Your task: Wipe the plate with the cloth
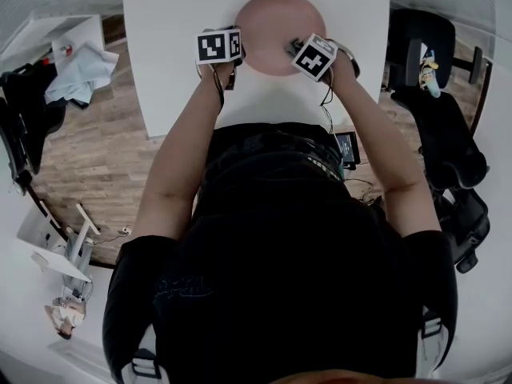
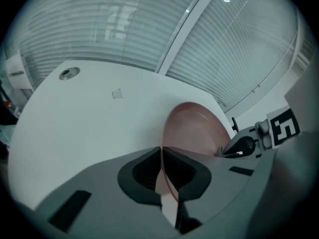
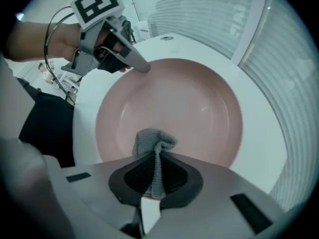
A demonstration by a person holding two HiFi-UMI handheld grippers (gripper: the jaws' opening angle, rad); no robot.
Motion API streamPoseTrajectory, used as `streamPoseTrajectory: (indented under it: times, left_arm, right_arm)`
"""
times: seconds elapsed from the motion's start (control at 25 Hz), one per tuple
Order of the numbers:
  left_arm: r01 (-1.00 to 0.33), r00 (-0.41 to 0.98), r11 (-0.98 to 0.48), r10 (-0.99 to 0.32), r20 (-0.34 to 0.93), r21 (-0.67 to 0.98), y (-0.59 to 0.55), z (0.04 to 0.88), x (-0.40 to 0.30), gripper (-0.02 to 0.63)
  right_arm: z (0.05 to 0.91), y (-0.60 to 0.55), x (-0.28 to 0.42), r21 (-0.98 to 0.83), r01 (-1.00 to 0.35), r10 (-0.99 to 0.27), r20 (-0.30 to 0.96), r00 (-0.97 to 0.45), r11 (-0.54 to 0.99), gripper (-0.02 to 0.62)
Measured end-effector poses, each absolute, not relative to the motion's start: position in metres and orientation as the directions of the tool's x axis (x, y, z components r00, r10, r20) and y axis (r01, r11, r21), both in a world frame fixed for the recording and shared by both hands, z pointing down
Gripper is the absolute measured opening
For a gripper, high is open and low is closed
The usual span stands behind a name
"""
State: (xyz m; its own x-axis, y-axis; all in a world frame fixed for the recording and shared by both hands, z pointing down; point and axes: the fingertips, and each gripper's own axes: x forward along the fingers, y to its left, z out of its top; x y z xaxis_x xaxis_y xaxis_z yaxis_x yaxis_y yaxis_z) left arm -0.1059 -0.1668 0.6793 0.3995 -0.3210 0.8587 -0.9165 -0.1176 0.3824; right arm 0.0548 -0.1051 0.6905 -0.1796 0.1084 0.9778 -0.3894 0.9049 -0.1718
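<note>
The right claw (image 3: 157, 157) pinches the cloth (image 3: 154, 139), down on the plate's (image 3: 172, 101) near side. The left claw (image 2: 162, 169) bites its rim.

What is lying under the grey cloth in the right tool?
The pink plate, on the white table. The plate surface beneath the cloth is covered; contact cannot be seen.

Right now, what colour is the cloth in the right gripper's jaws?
Grey: small woven cloth over the round pink plate. Clearest in the right gripper view.
</note>
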Motion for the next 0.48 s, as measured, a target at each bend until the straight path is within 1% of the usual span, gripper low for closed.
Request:
streamPoseTrajectory:
  times: [0.08, 0.2, 0.48]
  left_arm:
    - [-0.915, 0.404, -0.119, -0.319, 0.857, 0.386, -0.167, 0.679, -0.107, 0.026]
    - [-0.913, 0.407, -0.114, -0.321, 0.855, 0.391, -0.168, 0.678, -0.108, 0.026]
    - [-0.907, 0.416, -0.083, -0.331, 0.847, 0.413, -0.167, 0.677, -0.111, 0.026]
  right_arm:
    - [0.691, -0.125, 0.068, -0.113, -0.414, 0.058, 0.988, -0.143, 0.903, 0.035]
    - [0.692, -0.156, 0.075, -0.051, -0.45, -0.008, 0.992, -0.127, 0.891, 0.035]
    - [0.688, -0.208, 0.033, 0.028, -0.453, -0.12, 0.977, -0.176, 0.891, 0.035]
